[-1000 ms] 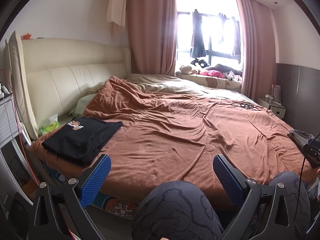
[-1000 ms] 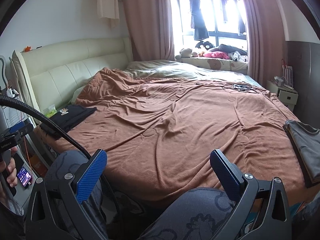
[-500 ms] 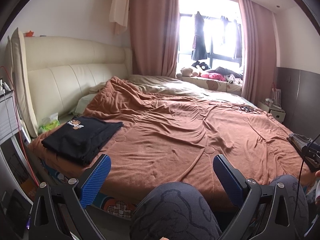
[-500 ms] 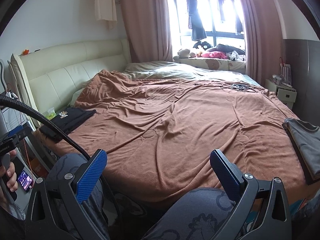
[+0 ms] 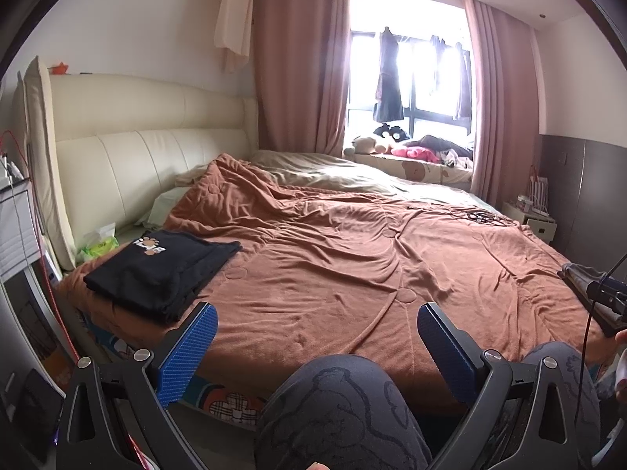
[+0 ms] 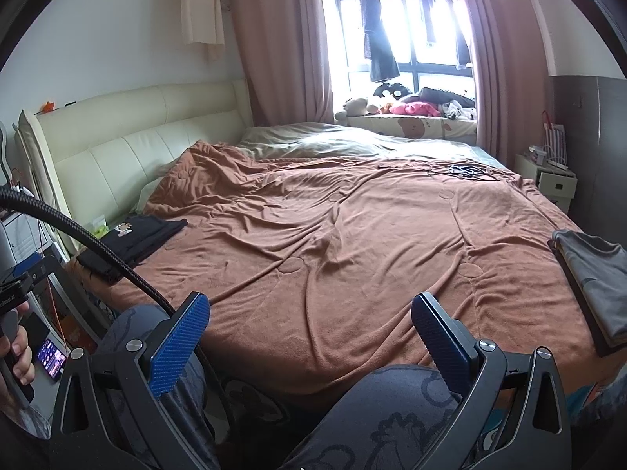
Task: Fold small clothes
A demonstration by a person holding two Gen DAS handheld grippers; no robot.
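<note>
Both tools hang low at the foot-side edge of the bed (image 6: pixel 313 235), over the seated person's patterned trousers (image 5: pixel 345 411). The left gripper (image 5: pixel 317 348) is released, blue ribbed pads spread wide with nothing between them; the right gripper (image 6: pixel 309 340) is the same, gaping and empty.

The clothes lie well apart. A black folded garment (image 5: pixel 164 270) with a small cartoon print sits at the bed's corner nearest the cream padded headboard (image 5: pixel 129 164). A grey folded stack (image 6: pixel 599 278) rests on the opposite corner, partly over the bed's edge.

The likeliest trouble, I'd judge, is that grey stack: a careless pinch at its overhanging side could drag the pile off the bed. The brown blanket (image 5: pixel 352 266) is soft, plush and rumpled, so a pad coming down flat may catch blanket along with thin jersey. The braided cable (image 6: pixel 90 243) looping from the left tool could also snag a knee.
</note>
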